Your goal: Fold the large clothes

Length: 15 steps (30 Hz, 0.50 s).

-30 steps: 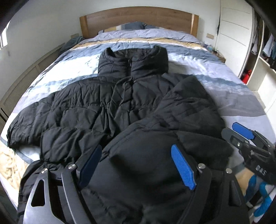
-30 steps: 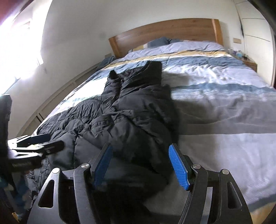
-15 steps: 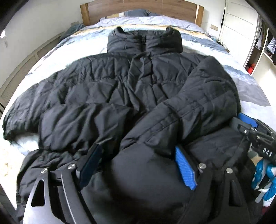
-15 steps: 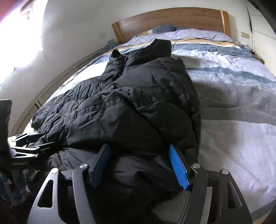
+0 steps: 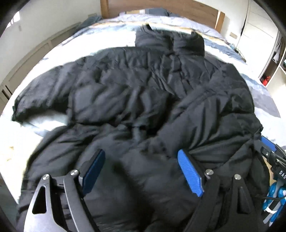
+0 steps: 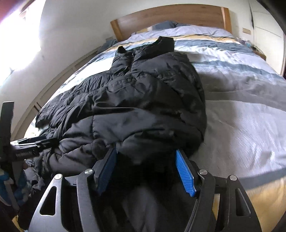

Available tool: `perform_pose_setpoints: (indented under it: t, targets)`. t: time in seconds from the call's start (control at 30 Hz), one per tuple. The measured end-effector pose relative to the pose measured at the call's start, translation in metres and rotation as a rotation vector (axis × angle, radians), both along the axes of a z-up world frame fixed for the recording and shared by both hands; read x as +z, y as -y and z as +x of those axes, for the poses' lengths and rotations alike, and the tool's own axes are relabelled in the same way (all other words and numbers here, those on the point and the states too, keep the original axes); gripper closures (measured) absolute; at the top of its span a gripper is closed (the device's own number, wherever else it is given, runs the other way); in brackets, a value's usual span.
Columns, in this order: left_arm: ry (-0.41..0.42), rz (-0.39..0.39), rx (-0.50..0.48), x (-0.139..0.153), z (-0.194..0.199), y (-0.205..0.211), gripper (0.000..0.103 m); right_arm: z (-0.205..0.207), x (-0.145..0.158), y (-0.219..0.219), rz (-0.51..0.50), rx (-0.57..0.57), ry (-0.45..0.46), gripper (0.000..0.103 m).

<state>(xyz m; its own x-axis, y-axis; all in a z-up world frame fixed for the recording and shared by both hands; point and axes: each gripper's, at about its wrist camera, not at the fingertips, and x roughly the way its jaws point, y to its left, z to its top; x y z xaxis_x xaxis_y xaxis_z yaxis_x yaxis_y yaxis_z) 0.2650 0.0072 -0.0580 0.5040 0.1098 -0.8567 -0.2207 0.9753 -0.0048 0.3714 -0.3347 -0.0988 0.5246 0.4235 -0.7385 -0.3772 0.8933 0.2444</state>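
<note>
A large black puffer jacket (image 5: 135, 92) lies on the bed, collar toward the headboard; it also shows in the right wrist view (image 6: 143, 100). Its right sleeve is folded in over the body, and its left sleeve lies out to the left. My left gripper (image 5: 141, 169) is at the jacket's bottom hem, with the jaws wide apart and thick fabric bulging between them. My right gripper (image 6: 146, 169) is at the hem's right corner, jaws likewise apart with fabric between them. Each gripper shows at the edge of the other's view.
The bed (image 6: 241, 110) has a blue, grey and yellow striped cover and a wooden headboard (image 6: 169, 16). A wardrobe (image 5: 259, 44) stands to the right, a panelled wall to the left. The cover right of the jacket lies flat.
Both grippers have moved forward and down onto the jacket's bottom hem. The fabric now fills the space between the jaws. The jacket looks closer and larger.
</note>
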Motion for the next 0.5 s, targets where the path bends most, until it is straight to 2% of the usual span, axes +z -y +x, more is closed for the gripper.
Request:
perform_pose_setpoints:
  t: [0.17, 0.4, 0.5]
  targets:
    - [0.079, 0.033, 0.019, 0.039, -0.030, -0.031, 0.020, -0.030, 0.040, -0.002, 0.007, -0.012, 0.074, 0.036]
    - [0.140, 0.028, 0.055, 0.080, -0.077, -0.085, 0.020, -0.079, 0.084, -0.026, -0.010, 0.002, 0.144, 0.036]
    - [0.161, 0.003, 0.076, 0.092, -0.098, -0.106, 0.020, -0.099, 0.097, -0.039, -0.027, 0.008, 0.161, 0.036]
